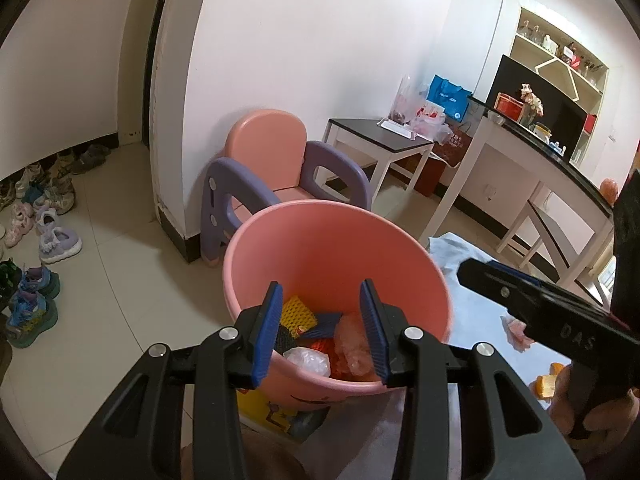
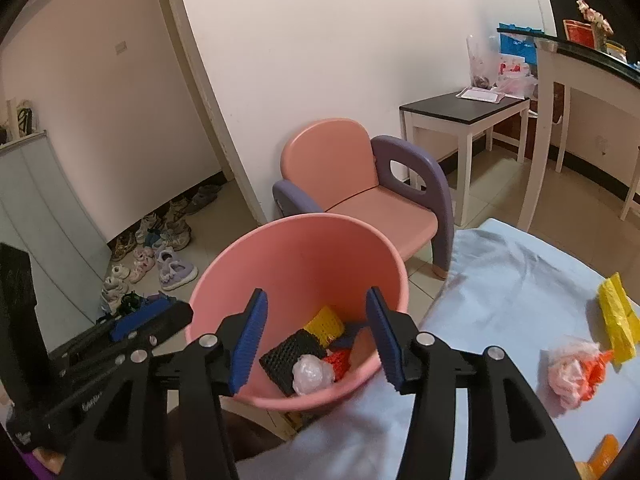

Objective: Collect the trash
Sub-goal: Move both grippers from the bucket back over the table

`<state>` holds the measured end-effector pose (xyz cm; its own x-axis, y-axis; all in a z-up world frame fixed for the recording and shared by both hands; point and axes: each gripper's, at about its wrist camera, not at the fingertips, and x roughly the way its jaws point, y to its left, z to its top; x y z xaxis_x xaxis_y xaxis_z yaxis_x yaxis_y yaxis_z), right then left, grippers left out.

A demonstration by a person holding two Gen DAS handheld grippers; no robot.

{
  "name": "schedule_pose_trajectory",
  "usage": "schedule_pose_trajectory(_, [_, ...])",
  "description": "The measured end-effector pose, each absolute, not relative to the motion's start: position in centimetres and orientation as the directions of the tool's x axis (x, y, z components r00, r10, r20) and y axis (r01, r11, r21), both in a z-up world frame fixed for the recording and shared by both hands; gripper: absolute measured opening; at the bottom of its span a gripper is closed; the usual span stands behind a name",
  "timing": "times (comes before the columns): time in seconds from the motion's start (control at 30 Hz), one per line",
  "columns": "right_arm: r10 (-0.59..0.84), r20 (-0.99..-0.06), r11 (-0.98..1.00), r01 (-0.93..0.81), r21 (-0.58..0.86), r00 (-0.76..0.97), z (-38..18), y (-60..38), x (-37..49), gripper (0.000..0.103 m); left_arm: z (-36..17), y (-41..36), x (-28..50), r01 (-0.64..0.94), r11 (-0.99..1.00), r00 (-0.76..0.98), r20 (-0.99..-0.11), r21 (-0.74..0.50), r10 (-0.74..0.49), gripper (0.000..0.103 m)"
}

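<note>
Trash is still on our table (image 2: 500, 280): a crumpled pink bag (image 2: 568, 372) with an orange scrap tucked in it, and a yellow wrapper (image 2: 618, 320) just beside it. More trash sits in the pink bin (image 2: 304, 256) at the table's edge. Our left gripper (image 1: 320, 328) and right gripper (image 2: 316, 338) both hang over the bin with their fingers spread wide, and they hold nothing. We think the pink bag is very light, soft and a bit slippery. It will squash when we pinch it. We should pinch the thick bunched middle, not a thin edge. The yellow wrapper looks crinkly and flat, so we should take it across its narrow side.
</note>
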<state>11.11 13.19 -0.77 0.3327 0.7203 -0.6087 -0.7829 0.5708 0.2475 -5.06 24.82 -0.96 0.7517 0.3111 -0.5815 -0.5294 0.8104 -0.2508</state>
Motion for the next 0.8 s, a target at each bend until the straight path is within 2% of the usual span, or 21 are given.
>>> schedule_pose_trajectory(0.8, [0.667,-0.583,0.671,-0.714,0.199,0.465,1.1,0.6,8.2,0.059,1.2,18.0,-5.3,-0.425,0.887,0.777,-0.575,-0.18,0.255,0.04])
